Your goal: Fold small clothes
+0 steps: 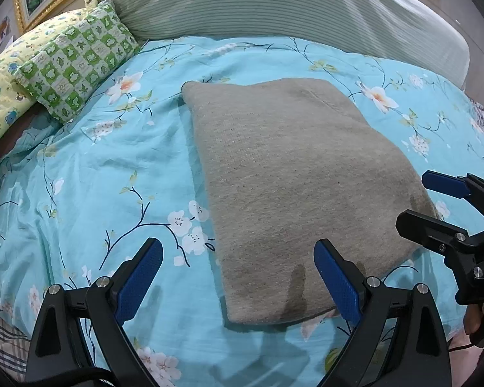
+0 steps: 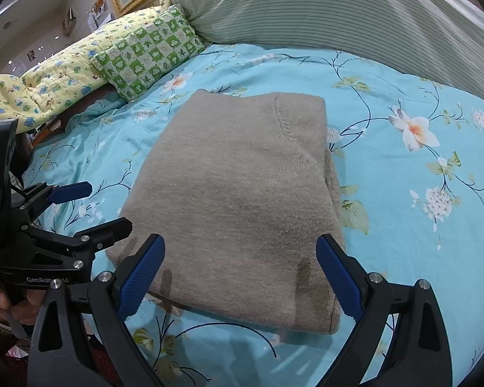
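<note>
**Folded Sweater at Rest, Both Claws Clear**

The grey knit sweater (image 1: 284,177) lies folded into a compact rectangle on the middle of the bed, on the blue floral duvet cover (image 1: 90,167). Its near edge faces me and its far edge points toward the head of the bed. In the right wrist view a ribbed seam shows near the far right corner, and a lower layer peeks out along the right side, so the stack is at least two layers thick.

My left claw (image 1: 238,280) hangs over the near left portion of the sweater, its blue pads spread wide apart and holding nothing. My right claw (image 2: 242,277) hangs over the near edge, also spread wide and empty. I judge this placement deliberate: with both claws parted above the near edge, I can either grip that edge for a further fold or leave the stack as it is.

The green checked pillow (image 1: 77,61) and the striped bolster (image 1: 274,9) sit at the head of the bed, well apart from the sweater, leaving the folding area unobstructed.

The fold appears complete or nearly so.
</note>
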A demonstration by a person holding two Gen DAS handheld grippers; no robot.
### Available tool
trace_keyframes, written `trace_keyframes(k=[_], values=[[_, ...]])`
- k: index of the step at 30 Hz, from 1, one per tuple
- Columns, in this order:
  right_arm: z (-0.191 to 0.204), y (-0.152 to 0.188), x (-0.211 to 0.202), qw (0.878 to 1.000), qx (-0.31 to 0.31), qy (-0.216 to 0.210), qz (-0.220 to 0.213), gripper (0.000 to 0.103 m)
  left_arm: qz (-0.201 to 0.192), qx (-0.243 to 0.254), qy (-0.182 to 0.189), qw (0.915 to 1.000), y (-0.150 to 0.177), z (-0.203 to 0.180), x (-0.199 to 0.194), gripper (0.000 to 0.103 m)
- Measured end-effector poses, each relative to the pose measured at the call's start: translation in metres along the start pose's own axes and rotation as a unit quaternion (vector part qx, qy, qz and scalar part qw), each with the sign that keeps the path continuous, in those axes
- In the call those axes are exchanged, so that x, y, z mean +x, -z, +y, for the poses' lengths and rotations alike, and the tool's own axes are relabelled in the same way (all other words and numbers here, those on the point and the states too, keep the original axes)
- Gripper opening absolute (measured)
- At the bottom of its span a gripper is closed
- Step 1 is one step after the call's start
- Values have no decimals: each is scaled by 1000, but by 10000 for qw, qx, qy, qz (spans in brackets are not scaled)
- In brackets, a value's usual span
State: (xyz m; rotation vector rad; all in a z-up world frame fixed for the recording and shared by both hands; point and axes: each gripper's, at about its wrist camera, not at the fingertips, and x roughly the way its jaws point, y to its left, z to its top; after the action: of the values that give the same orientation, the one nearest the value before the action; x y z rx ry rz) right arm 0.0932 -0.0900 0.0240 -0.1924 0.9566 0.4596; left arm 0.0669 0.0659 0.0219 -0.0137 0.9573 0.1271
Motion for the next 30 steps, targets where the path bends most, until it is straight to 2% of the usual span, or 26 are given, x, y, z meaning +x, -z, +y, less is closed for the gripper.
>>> trace_keyframes(k=[30], values=[[-2,-3,1,10000,29,-6,-5,95,-8,30,13,10000,-5,2,2,95]])
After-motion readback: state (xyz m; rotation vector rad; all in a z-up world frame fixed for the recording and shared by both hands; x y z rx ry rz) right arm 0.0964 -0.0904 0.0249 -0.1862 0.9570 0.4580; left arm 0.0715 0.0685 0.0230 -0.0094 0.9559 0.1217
